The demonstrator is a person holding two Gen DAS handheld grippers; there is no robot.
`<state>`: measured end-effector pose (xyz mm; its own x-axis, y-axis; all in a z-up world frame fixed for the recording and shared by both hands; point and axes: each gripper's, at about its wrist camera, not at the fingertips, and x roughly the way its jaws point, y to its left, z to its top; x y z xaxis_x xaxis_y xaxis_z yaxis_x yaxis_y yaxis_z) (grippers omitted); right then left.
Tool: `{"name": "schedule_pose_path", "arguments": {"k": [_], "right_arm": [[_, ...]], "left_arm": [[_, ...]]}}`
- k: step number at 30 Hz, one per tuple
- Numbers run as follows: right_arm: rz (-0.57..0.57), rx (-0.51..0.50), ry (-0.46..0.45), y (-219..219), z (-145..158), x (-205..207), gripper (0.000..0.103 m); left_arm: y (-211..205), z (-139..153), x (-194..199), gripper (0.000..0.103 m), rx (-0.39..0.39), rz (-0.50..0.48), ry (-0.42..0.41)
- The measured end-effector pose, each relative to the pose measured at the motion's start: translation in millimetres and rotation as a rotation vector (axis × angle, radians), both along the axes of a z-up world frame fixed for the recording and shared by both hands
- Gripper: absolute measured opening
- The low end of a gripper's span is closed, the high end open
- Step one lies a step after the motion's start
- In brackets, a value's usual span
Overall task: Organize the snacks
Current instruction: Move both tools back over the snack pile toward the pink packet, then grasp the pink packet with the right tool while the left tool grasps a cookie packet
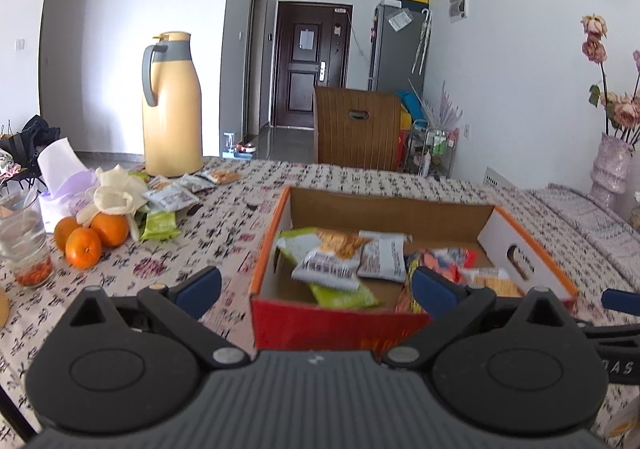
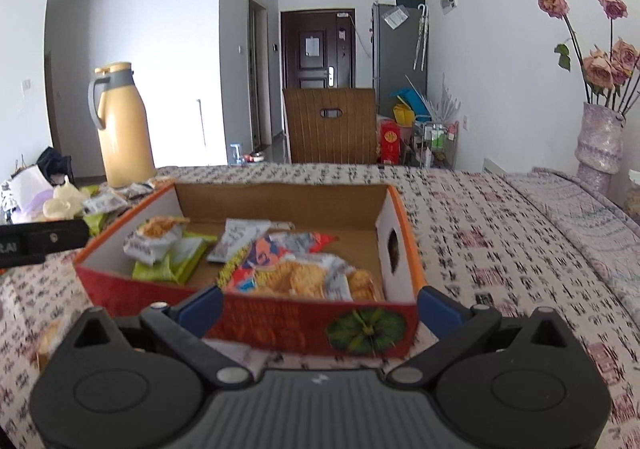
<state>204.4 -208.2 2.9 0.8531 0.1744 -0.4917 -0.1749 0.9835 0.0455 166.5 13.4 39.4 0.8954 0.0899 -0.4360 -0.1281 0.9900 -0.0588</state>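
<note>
An open cardboard box [image 1: 388,209] with orange rims and a red front [image 2: 280,325] sits on the patterned tablecloth and holds several snack packets [image 1: 332,269] [image 2: 288,273]. More loose packets [image 1: 176,197] lie by the thermos at the left. My left gripper [image 1: 316,289] is open just in front of the box's near wall, nothing between its blue pads. My right gripper [image 2: 320,307] is also open, its pads either side of the box's front right corner area, holding nothing. The right gripper's tip [image 1: 620,299] shows at the left view's right edge.
A yellow thermos [image 1: 172,109] stands at the back left, with three oranges [image 1: 90,235], a white glove, a tissue pack and a glass [image 1: 22,241] near it. A vase of dried roses [image 2: 598,145] stands at the right. A brown chair [image 2: 330,125] is behind the table.
</note>
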Motion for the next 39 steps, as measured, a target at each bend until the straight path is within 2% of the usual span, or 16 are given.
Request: {"name": "schedule_pose_path", "arguments": {"k": [11,18,22,31,39], "right_arm": [[-0.042,0.002,0.157,-22,-46,-14,0.103],[-0.053,-0.005,0.228,-24,-65,-11,0.103],[-0.061,-0.048,0.226,-18,-68,-10,0.103],[-0.096,-0.043,0.231,-18,-68,2,0.103],[-0.047,-0.044,0.24,-17,-66,1,0.101]], "left_arm": [[13,-31,-33,0.103,-0.021,-0.019,0.082],[21,-41,-43,0.103,-0.025,-0.02,0.11],[25,-44,-45,0.103,-0.034,-0.009,0.121],[25,-43,-48,0.103,-0.036,-0.007,0.117],[24,-43,-50,0.103,-0.035,-0.009,0.116]]}}
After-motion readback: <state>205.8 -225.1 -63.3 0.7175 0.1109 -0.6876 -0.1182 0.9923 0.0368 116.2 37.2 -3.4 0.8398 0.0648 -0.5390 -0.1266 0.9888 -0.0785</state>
